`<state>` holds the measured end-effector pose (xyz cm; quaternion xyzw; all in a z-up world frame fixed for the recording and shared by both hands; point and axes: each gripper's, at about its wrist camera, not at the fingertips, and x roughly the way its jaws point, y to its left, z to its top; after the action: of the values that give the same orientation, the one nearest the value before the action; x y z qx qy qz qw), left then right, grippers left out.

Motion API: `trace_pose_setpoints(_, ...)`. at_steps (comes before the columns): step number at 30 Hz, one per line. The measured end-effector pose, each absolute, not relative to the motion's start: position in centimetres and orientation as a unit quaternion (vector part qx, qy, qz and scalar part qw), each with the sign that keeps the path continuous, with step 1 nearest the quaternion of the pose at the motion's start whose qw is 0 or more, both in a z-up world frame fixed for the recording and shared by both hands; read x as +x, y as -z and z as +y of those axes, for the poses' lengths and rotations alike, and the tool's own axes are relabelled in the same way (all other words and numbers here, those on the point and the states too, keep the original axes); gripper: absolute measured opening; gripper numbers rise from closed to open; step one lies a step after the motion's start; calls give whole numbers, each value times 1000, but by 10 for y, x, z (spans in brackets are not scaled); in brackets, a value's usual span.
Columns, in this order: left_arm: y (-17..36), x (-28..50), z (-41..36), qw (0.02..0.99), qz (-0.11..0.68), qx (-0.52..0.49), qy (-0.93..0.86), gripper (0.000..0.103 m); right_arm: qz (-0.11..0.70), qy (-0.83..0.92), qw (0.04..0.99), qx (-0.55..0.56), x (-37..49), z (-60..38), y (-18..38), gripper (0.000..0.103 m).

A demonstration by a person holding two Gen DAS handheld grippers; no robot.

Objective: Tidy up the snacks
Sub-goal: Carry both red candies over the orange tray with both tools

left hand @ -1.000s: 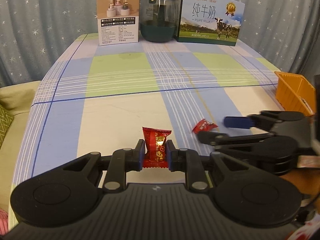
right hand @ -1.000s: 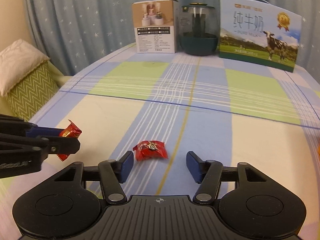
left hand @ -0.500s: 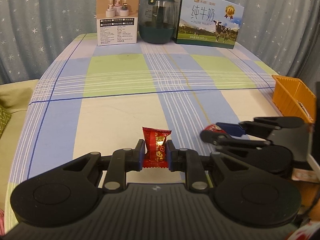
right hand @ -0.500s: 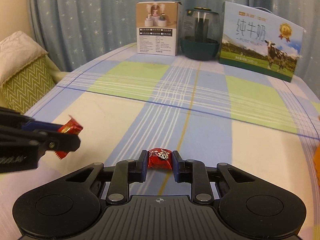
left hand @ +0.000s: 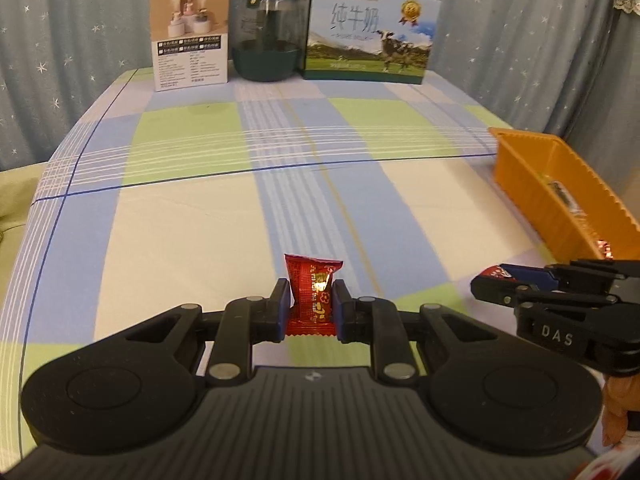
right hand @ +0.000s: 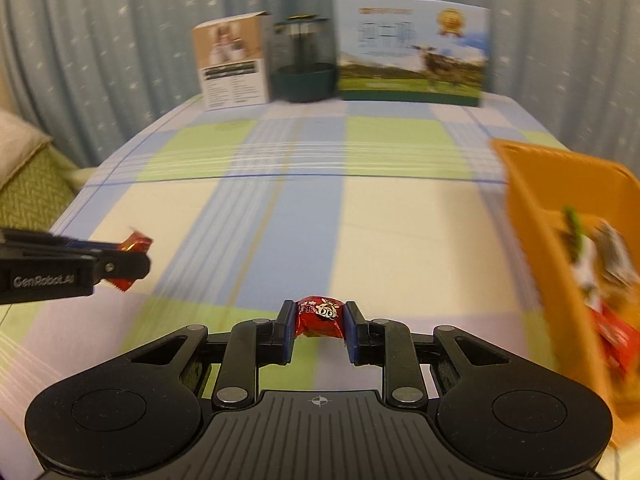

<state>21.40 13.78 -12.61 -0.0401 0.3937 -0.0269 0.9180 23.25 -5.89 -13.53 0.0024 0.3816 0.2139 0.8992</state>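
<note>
Left wrist view: left gripper (left hand: 308, 306) pinches an upright red snack packet (left hand: 313, 294) at mid-body, clear of the tablecloth (left hand: 180, 240). Right gripper (right hand: 319, 330) pinches a round red candy (right hand: 320, 317). Both appear light, soft and crinkly; grip across the middle. The orange bin (left hand: 560, 184) sits right. Legible: "DAS", "GenRobot.AI".

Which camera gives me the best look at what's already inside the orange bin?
The right wrist view: it looks down into the orange bin and shows several wrappers piled inside, though blurred. The left wrist view is sharper but sees the bin from the side, mostly its ribbed wall, with only a sliver of the contents.
</note>
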Motion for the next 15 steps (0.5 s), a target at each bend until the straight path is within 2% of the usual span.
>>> trace_pose_setpoints(15, 74, 155, 77, 926, 371, -47, 45, 19, 366, -173, 913, 46, 169, -131, 79, 25)
